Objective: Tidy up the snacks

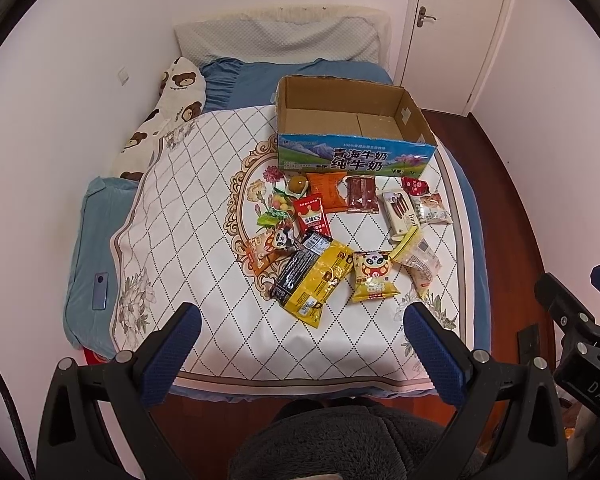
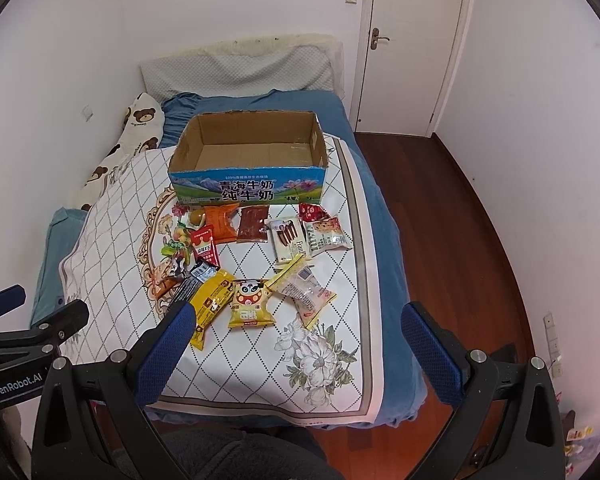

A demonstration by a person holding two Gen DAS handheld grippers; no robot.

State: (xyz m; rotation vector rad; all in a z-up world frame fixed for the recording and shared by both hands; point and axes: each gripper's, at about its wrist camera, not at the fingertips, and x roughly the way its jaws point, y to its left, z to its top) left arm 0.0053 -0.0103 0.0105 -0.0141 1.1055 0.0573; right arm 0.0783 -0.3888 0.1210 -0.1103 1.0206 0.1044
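Several snack packets lie scattered on a white patterned cloth (image 1: 204,240) on the bed, among them a long yellow bag (image 1: 320,284) (image 2: 210,304), a yellow panda bag (image 1: 374,276) (image 2: 250,300), a red packet (image 1: 312,216) and a white stick-biscuit box (image 1: 400,208) (image 2: 286,240). An empty open cardboard milk box (image 1: 352,152) (image 2: 248,190) stands behind them. My left gripper (image 1: 302,320) is open and empty above the cloth's near edge. My right gripper (image 2: 298,320) is open and empty, its left finger (image 2: 168,344) overlapping the yellow bag in view.
A bear-print pillow (image 1: 172,100) and a grey pillow (image 1: 276,40) lie at the bed's head. A phone (image 1: 100,291) rests on the blue sheet at left. Wooden floor (image 2: 460,220) and a white door (image 2: 412,40) are to the right.
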